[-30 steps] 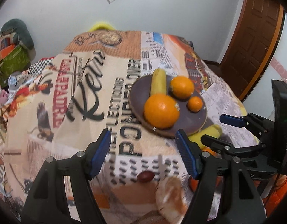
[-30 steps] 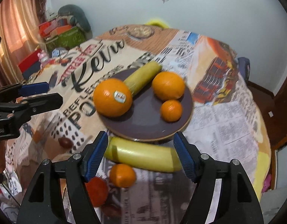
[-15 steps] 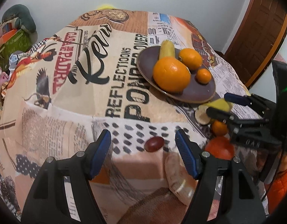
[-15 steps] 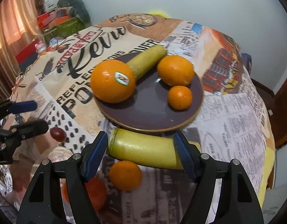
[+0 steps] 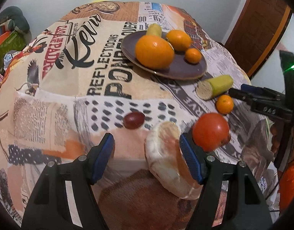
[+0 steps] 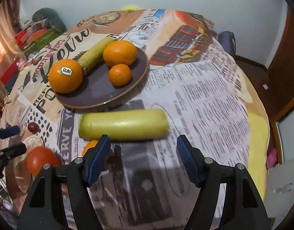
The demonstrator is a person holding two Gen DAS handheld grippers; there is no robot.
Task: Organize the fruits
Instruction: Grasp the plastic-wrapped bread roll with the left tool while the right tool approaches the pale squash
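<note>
Fruit (image 6: 124,124) just beyond closing right hand-held gripper (image 6: 143,159), seemingly untouched.

Both grippers, left gripper (image 5: 147,157) and right gripper (image 6: 142,157), have black arms, ribbed blue pads, silver screws; an orange sleeve (image 5: 289,184) shows.

Left gripper (image 5: 147,149) hangs over the near edge of the desk (image 5: 51,95), jaws apart, nothing pressed between them. A pale round bread-like piece (image 5: 164,159) sits just inside the right-hand jaw, a dark red grape (image 5: 133,120) just beyond the tips. A red tomato (image 5: 211,131) lies right of that jaw, with a small orange (image 5: 224,104) and a cut yellow-green piece (image 5: 214,88) farther back. The brown plate (image 5: 185,71) carries three oranges and another yellow-green piece. Right gripper (image 5: 237,91) reaches in from the right edge.
</note>
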